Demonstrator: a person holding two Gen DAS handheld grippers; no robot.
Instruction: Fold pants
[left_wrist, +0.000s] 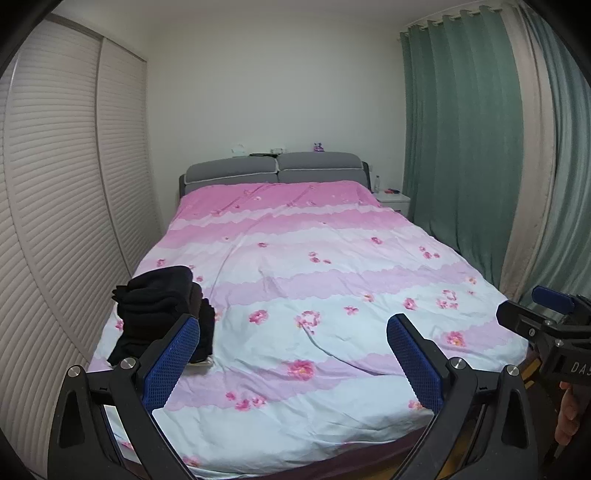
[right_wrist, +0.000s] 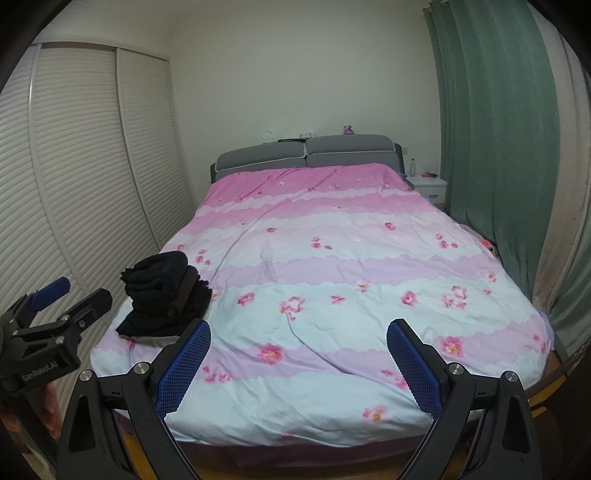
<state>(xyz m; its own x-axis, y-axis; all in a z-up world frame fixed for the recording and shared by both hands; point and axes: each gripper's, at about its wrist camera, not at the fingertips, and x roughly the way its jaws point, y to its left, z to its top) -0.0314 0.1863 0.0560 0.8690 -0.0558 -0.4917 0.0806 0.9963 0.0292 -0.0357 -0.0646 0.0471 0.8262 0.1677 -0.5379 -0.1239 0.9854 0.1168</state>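
Two grippers hang at the foot of the bed, neither one touching cloth. The left gripper (left_wrist: 293, 354) has its blue-padded fingers spread wide with nothing between them, and the right gripper (right_wrist: 299, 360) is spread just as wide and just as bare. Both look up the length of the bed (left_wrist: 332, 369), which suggests the person stands back from it, either about to reach in or finished with a piece.

One stack of dark folded clothes (left_wrist: 166, 310) sits on the near left corner of the bed, just beside the left gripper's left finger in that view. It is most likely the pants, piled out of the way at the edge so the middle of the cover stays free as a folding surface. How many pieces the stack holds cannot be counted; several layers show, some black and some brownish, with a pale item peeking out underneath. No loose, unfolded pants can be seen anywhere on the cover.

One floral pink-and-white cover lies spread over the whole mattress. Two grey headboard cushions (right_wrist: 306, 151) stand side by side at the far end, with a few small items along the ledge above, too small to name. One white nightstand (right_wrist: 428, 184) is beside the headboard, next to the green curtain (left_wrist: 461, 147), and two louvred wardrobe doors (right_wrist: 92, 166) run along the left wall.
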